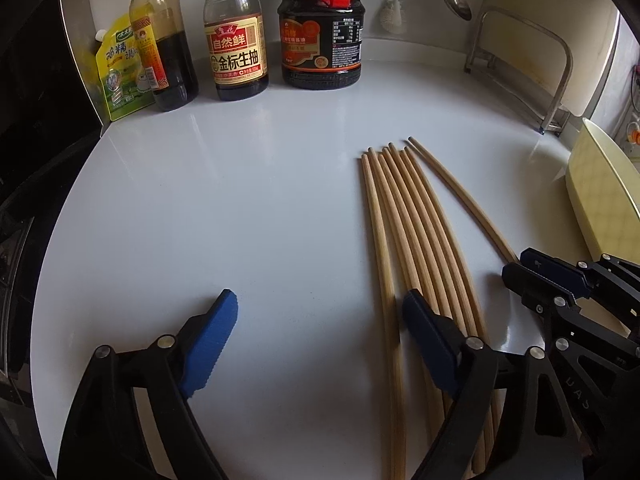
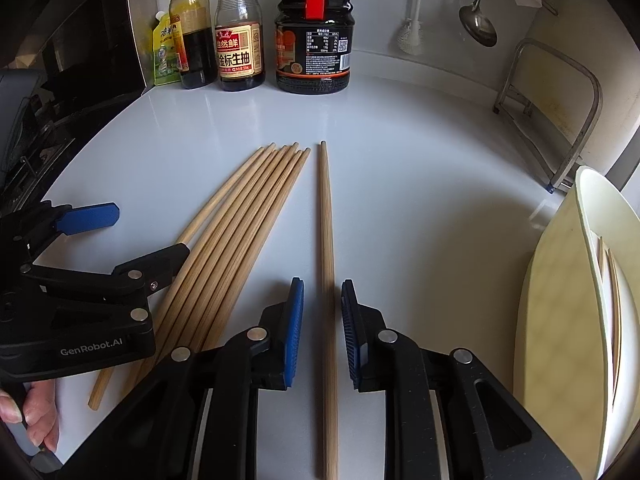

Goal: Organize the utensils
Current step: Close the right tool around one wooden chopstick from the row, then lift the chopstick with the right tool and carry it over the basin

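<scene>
Seven wooden chopsticks (image 2: 224, 248) lie bunched side by side on a white table (image 1: 200, 208), their narrow tips pointing toward the back wall. An eighth, single chopstick (image 2: 327, 280) lies apart from the bundle, just to its right, running straight along the table.

The right tongs (image 2: 322, 332) straddle that single chopstick: its blue pads (image 2: 294, 328) stand a narrow gap apart on either side of the wood and do not press on it, so the tongs are open with the stick lying between them.

The left tongs (image 1: 320, 340) are spread wide and grip nothing. Their right finger sits over the bundle, with one stick showing to its left and the others to its right; the left finger is above bare table. A person's hand (image 2: 36, 416) holds the left tool at the edge of the right wrist view.

Against the wall stand three sauce bottles (image 1: 236, 40) and a yellow-green pouch (image 1: 120, 72). A ladle (image 2: 478, 20) hangs at the back, a metal rack (image 2: 560, 120) stands to the right, and a pale yellow container (image 2: 560, 320) at the right edge has thin sticks showing inside it.
</scene>
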`<move>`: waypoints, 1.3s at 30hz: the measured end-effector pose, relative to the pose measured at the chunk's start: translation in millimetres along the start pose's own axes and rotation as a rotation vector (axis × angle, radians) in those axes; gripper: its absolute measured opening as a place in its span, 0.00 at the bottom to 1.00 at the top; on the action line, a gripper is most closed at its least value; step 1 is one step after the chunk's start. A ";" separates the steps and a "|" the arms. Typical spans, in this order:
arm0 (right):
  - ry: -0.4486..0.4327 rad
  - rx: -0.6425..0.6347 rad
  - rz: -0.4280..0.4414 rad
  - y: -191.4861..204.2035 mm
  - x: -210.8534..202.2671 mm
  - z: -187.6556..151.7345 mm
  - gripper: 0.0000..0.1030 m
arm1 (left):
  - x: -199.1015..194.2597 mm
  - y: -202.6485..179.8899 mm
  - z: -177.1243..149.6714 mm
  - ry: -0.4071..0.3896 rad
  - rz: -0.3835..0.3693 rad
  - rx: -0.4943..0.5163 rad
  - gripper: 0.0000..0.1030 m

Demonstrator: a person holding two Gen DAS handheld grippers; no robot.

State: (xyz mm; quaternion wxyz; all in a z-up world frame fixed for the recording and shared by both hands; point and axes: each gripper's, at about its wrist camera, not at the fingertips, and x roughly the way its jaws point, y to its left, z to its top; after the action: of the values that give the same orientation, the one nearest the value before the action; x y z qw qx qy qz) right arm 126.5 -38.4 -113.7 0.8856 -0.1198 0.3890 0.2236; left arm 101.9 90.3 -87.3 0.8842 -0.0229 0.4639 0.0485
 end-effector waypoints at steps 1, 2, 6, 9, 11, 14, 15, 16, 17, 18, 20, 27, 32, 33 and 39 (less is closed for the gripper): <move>0.001 -0.003 0.003 0.8 -0.1 -0.1 0.12 | -1.9 -2.7 -0.5 -0.005 -0.007 0.009 0.66; 0.002 -0.008 0.006 2.2 -0.3 -0.2 0.10 | -3.5 -5.4 -1.0 -0.008 -0.014 0.018 0.56; -0.001 -0.023 0.004 5.9 -0.7 -1.0 0.06 | -7.2 -11.2 -1.4 -0.013 -0.029 0.029 0.13; -0.004 0.006 0.020 2.2 -0.7 -1.2 0.06 | -7.4 -10.4 -1.4 -0.012 -0.037 0.028 0.07; -0.004 0.030 0.032 -0.1 -1.4 -1.5 0.06 | -8.0 -8.5 -1.7 -0.007 -0.046 0.014 0.07; -0.022 0.044 0.040 0.9 -7.9 -1.1 0.06 | -9.9 -4.6 -2.1 0.001 -0.060 -0.006 0.07; -0.030 0.044 0.044 3.0 -11.1 -0.8 0.06 | -11.6 -3.4 -2.3 0.001 -0.062 -0.010 0.07; -0.038 0.044 0.048 5.0 -14.3 -0.5 0.06 | -14.0 -3.0 -2.3 -0.001 -0.070 -0.013 0.07; -0.046 0.043 0.052 7.1 -17.7 -0.3 0.06 | -16.6 -1.2 -1.7 -0.003 -0.080 -0.016 0.07; -0.054 0.042 0.055 9.5 -21.2 0.2 0.06 | -19.9 -0.8 -1.2 -0.007 -0.090 -0.018 0.07; -0.071 0.044 0.058 12.6 -29.1 1.4 0.06 | -28.4 -1.0 0.2 -0.020 -0.108 -0.020 0.07; -0.142 0.116 0.059 -1.6 -66.3 -1.2 0.06 | -56.6 -17.5 14.0 -0.076 -0.173 0.002 0.07; -0.200 0.229 0.011 -40.2 -99.0 -11.7 0.06 | -67.9 -52.4 28.8 -0.098 -0.246 0.055 0.07; -0.213 0.256 -0.002 -50.1 -106.1 -14.4 0.06 | -71.0 -61.3 31.4 -0.105 -0.263 0.069 0.07; -0.264 0.396 -0.097 -110.4 -136.2 -34.5 0.06 | -84.7 -121.0 44.7 -0.125 -0.363 0.161 0.07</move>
State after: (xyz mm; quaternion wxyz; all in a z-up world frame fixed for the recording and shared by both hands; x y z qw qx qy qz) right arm 77.2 -189.2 -31.5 0.9447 0.0681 0.2998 0.1137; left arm 103.6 -31.7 7.3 0.9044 -0.0322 0.3989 -0.1476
